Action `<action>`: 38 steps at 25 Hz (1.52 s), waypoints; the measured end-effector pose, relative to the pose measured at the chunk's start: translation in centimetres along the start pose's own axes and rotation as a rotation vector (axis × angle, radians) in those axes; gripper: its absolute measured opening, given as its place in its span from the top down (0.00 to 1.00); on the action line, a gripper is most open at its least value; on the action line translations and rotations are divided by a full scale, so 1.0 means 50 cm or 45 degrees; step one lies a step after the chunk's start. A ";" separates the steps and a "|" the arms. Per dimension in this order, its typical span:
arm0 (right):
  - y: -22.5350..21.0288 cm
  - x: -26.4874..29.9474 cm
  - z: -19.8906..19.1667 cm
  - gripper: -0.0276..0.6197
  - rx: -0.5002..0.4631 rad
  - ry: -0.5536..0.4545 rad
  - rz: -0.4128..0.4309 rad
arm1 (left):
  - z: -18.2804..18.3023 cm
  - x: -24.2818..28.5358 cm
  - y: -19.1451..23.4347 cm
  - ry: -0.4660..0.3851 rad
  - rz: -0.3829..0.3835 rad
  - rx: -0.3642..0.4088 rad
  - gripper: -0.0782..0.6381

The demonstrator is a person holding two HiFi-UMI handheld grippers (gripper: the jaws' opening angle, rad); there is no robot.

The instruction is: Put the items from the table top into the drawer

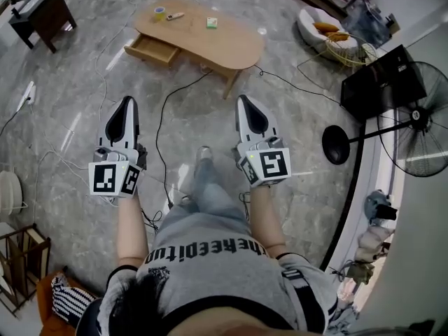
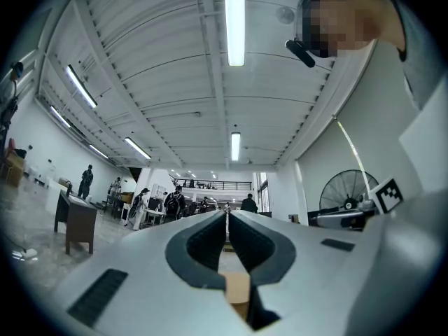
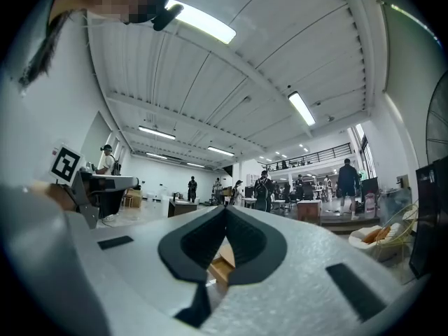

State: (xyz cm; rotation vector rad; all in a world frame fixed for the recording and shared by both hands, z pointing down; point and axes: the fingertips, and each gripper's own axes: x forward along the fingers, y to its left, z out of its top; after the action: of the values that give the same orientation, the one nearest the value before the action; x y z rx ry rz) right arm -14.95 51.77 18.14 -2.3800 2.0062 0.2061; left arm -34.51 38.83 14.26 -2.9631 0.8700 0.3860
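Both my tongs were empty, with the jaws pressed together at the tips. The left tongs and the right tongs pointed ahead over the grey floor, and neither gripper view showed anything between the jaws. The wooden surface stood well apart from me. On it lay a yellow roll of tape, a small stick-like thing just beside the roll, and a little green-and-white box further right. The drawer under the left end stood pulled out; I couldn't tell whether anything lay in it. By my reckoning nothing had been put away yet, and the step in hand was simply getting within reach. The next move called for stepping past the black cable on the floor. Then I would open one pair of tongs wide and lower it around an item, probably the roll, which lay nearest the drawer.
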 end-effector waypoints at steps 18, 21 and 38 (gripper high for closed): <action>-0.278 0.438 -0.030 0.95 -0.001 -0.042 0.084 | -0.070 0.449 0.129 -0.044 0.087 0.037 0.87; -0.328 0.493 -0.043 0.95 0.003 -0.042 0.097 | -0.084 0.520 0.134 -0.056 0.095 0.039 0.87; -0.487 0.695 -0.119 0.95 0.063 -0.015 0.046 | -0.176 0.777 0.193 -0.019 0.045 0.037 0.87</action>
State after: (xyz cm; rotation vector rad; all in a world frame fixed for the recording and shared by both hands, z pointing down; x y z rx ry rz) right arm 15.17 21.34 18.38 -2.3099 2.0258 0.1688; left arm -6.12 9.30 13.71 -2.9185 0.9192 0.3929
